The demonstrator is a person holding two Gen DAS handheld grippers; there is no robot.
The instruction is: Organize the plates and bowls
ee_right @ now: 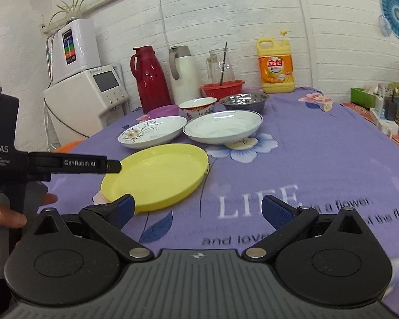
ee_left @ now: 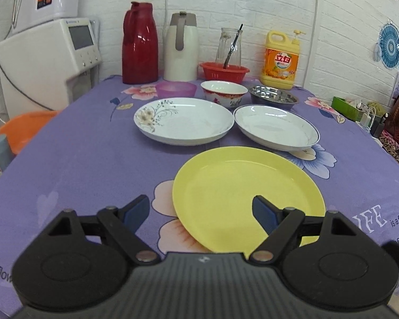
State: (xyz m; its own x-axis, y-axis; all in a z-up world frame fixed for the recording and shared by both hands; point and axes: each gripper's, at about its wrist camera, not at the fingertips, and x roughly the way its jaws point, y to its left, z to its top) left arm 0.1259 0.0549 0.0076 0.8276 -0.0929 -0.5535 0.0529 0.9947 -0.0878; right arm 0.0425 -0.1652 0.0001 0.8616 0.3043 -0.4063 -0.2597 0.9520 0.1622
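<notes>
A yellow plate (ee_left: 248, 194) (ee_right: 157, 175) lies nearest on the purple cloth. Behind it are a white flower-print plate (ee_left: 183, 121) (ee_right: 151, 131) and a white blue-rimmed plate (ee_left: 275, 127) (ee_right: 223, 126). Farther back stand a purple bowl (ee_left: 176, 89) (ee_right: 163, 111), a red-patterned white bowl (ee_left: 224, 91) (ee_right: 198, 106) and a steel bowl (ee_left: 273, 94) (ee_right: 243, 100). My left gripper (ee_left: 200, 212) is open above the yellow plate's near left edge; it also shows in the right wrist view (ee_right: 113, 166). My right gripper (ee_right: 198, 208) is open and empty, just right of the yellow plate.
Along the wall stand a red thermos (ee_left: 139, 45), a white thermos (ee_left: 181, 47), a glass jug (ee_left: 228, 45) in a red basket (ee_left: 223, 71) and a yellow detergent bottle (ee_left: 280, 59). A water dispenser (ee_left: 48, 63) stands left of the table, clutter at the right.
</notes>
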